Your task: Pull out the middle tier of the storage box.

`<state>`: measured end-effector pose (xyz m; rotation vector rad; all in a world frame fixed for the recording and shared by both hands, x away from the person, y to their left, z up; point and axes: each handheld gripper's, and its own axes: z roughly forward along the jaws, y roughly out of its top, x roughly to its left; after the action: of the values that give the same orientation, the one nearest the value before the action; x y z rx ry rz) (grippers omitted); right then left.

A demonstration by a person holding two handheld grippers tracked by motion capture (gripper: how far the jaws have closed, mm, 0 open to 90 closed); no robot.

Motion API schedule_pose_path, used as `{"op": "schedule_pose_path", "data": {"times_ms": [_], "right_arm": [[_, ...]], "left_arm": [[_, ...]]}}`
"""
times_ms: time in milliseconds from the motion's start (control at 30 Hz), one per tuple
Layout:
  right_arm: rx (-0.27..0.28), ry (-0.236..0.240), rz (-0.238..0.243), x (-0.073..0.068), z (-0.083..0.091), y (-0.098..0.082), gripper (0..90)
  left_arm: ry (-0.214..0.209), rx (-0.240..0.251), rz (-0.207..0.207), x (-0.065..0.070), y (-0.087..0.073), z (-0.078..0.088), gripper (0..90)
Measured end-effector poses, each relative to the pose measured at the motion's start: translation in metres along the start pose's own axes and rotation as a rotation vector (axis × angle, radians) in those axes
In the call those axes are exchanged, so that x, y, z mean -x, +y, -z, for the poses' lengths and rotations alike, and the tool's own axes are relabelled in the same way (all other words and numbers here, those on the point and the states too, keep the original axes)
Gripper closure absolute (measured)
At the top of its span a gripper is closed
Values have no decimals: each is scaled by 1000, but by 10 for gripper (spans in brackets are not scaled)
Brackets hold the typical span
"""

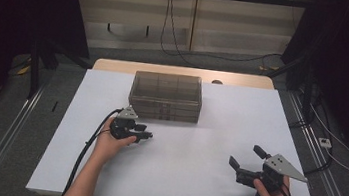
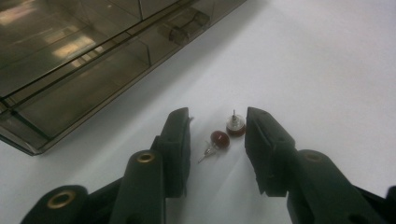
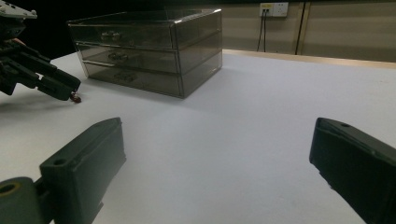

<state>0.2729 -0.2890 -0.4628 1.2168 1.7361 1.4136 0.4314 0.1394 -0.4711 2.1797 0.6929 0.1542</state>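
Left gripper [image 2: 215, 133] is sitting low in the frame's lower half, its jaws narrowed around two small red stud earrings [image 2: 219, 138] lying on the white table [image 2: 327, 70], pads not pressing on either one. The smoky drawer box [image 2: 84, 60] is filling the upper left. In the high view, right gripper [image 1: 247, 160] is resting at lower right, jaws spread wide with nothing between them, well apart from the earrings.
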Motion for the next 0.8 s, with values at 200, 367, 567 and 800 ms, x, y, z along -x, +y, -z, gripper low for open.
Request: {"op": "schedule_pose_path", "data": {"times_ms": [200,367,567,800], "right_arm": [[0,-2,-1,0,0,0,32],[-5,-1,-1,0,0,0,32],[-7,-3,-1,0,0,0,33],[-2,-6,-1,1,1,0,34]], "left_arm": [[-8,-27,-29,3,1,-3,694],[-8,-29,-33,5,1,-3,764],[-16,-44,-25,8,1,-1,800],[-14,-36,9,7,-5,18,804]]}}
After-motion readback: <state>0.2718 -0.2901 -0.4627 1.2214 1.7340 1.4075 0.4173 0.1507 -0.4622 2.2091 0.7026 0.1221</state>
